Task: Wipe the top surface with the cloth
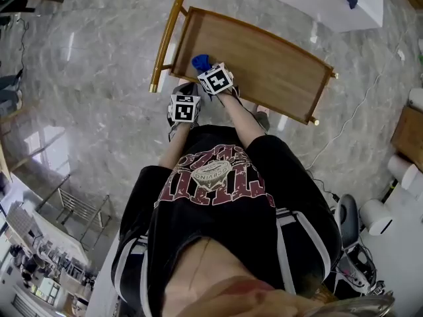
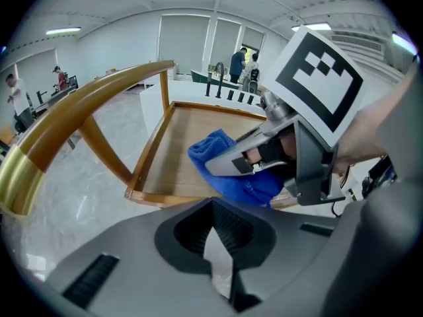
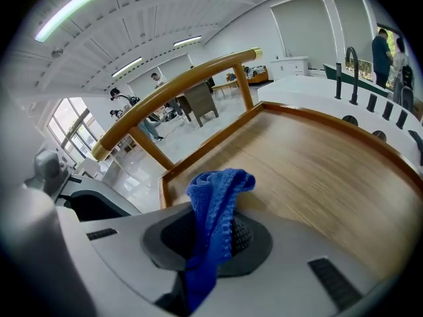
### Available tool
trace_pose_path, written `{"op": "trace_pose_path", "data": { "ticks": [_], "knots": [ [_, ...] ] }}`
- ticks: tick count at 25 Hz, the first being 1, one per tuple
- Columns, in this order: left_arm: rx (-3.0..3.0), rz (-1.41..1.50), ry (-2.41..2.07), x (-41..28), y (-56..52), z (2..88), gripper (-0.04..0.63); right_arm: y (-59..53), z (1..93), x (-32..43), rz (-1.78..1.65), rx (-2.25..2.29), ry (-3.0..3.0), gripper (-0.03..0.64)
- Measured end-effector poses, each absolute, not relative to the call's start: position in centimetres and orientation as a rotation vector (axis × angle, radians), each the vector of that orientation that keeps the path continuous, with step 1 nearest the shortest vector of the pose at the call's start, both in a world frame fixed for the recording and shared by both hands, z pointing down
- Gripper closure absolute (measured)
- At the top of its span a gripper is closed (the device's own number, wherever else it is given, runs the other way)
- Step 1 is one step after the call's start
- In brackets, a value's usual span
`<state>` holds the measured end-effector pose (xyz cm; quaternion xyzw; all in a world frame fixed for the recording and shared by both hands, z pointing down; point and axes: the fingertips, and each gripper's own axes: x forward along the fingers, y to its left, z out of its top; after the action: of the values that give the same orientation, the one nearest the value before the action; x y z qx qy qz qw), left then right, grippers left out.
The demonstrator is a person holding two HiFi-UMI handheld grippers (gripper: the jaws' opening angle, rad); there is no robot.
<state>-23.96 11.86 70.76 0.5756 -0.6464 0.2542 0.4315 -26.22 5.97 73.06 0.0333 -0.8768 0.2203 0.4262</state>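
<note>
My right gripper (image 3: 210, 243) is clenched on the cloth (image 3: 215, 203): blue, knitted-looking, bunched into a standing fold that flops over at the top, at lower centre of the right gripper view. It hangs just above the near left corner of the wooden top surface (image 3: 317, 170). My left gripper (image 2: 218, 256) has its jaws slightly apart, with only a pale sliver between them.

I count one cloth, two grippers, one rimmed wooden top, and one curved handle rail (image 1: 168, 38) with brass ends.

The cloth's lower end vanishes between my jaws. In the head view a marker cube (image 1: 216, 79) covers most of it.
</note>
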Motion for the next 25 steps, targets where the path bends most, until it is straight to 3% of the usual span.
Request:
{"op": "trace_pose_path", "data": {
  "ticks": [25],
  "knots": [
    [1.582, 0.778, -1.465, -18.6, 6.7, 71.5, 0.549, 1.8, 73.0, -18.2, 0.585, 0.261, -2.206, 0.56]
  ]
}}
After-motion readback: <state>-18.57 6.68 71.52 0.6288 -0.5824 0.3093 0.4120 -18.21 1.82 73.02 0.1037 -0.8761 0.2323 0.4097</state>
